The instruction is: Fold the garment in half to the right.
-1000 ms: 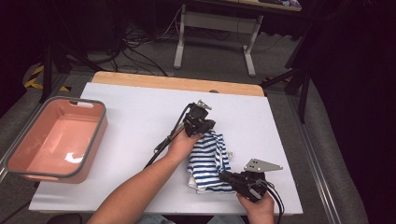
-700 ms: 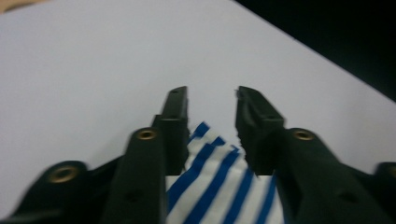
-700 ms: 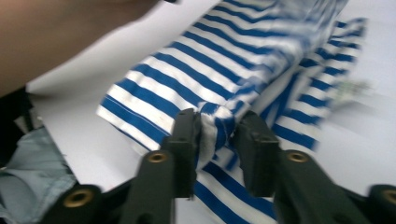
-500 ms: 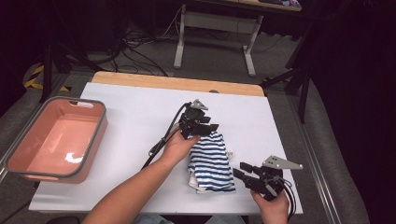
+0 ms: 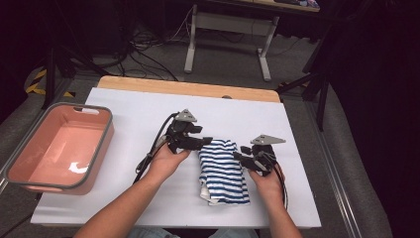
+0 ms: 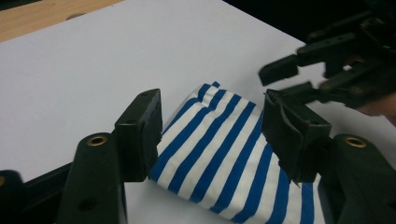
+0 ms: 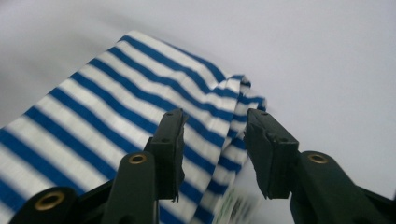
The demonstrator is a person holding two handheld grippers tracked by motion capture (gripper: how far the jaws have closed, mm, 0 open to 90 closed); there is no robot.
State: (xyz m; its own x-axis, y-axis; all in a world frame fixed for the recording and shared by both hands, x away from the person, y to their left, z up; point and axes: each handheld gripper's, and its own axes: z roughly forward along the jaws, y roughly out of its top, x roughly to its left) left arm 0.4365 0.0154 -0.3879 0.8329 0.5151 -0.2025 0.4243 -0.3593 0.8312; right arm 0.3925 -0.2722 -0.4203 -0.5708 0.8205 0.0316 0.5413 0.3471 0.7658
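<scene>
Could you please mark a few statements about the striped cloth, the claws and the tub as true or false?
1. The folded blue-and-white striped cloth lies on the white tabletop. True.
2. The left claw is clamped on the cloth. False: its jaws stand open at the cloth's far left corner and have just been opening; nothing is pinched between them.
3. The pink tub holds the cloth. False: the tub is at the table's left edge, and the cloth is not in it.
4. The right claw is at the cloth's right edge. True.
5. The cloth is plain red. False: it is striped blue and white.
</scene>
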